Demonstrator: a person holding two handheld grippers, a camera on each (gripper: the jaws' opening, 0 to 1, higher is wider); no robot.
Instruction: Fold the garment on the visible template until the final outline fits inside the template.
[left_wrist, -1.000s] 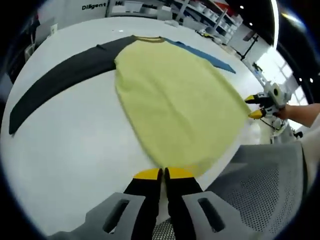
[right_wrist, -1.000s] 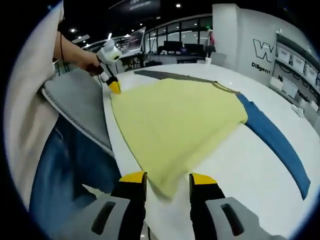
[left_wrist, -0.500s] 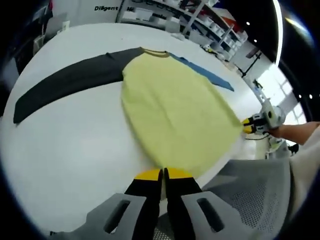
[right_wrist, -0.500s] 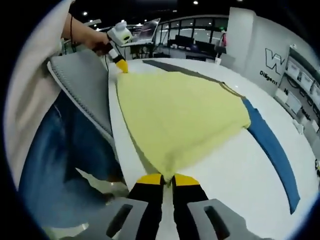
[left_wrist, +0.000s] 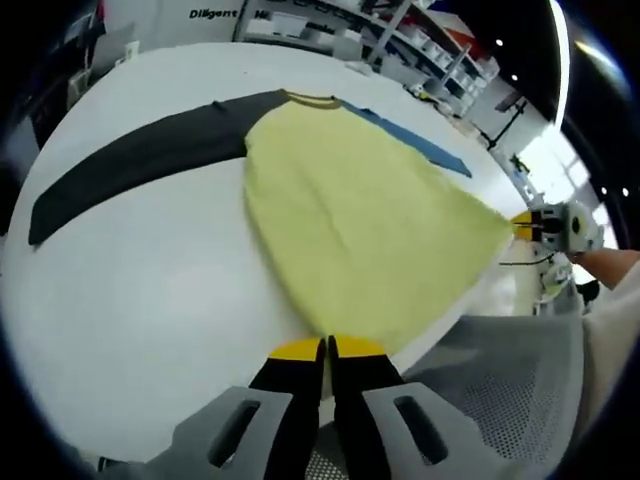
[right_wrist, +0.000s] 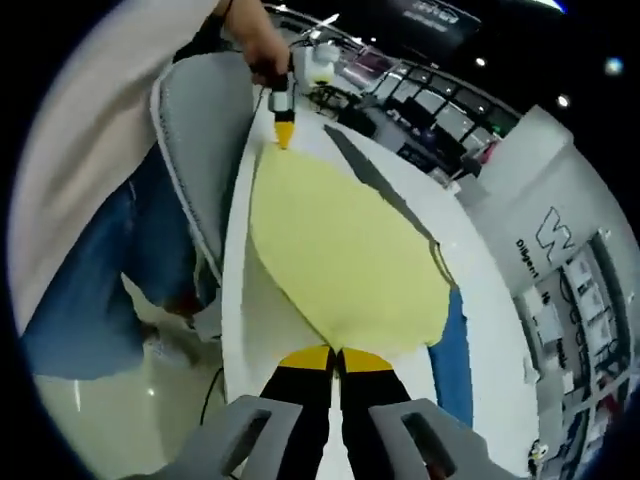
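The garment (left_wrist: 350, 220), soft, light and limp, lies spread on the white surface (left_wrist: 150, 300) ahead of both fingers, left gripper (left_wrist: 327, 347) and right gripper (right_wrist: 336, 354) each pinching a hem corner, suitable holds.

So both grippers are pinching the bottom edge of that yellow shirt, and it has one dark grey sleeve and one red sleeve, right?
Not quite: the second sleeve is blue, not red, as the left gripper view shows. The rest holds: the left gripper and the right gripper are each shut on the hem of the yellow shirt, and its other sleeve is dark grey.
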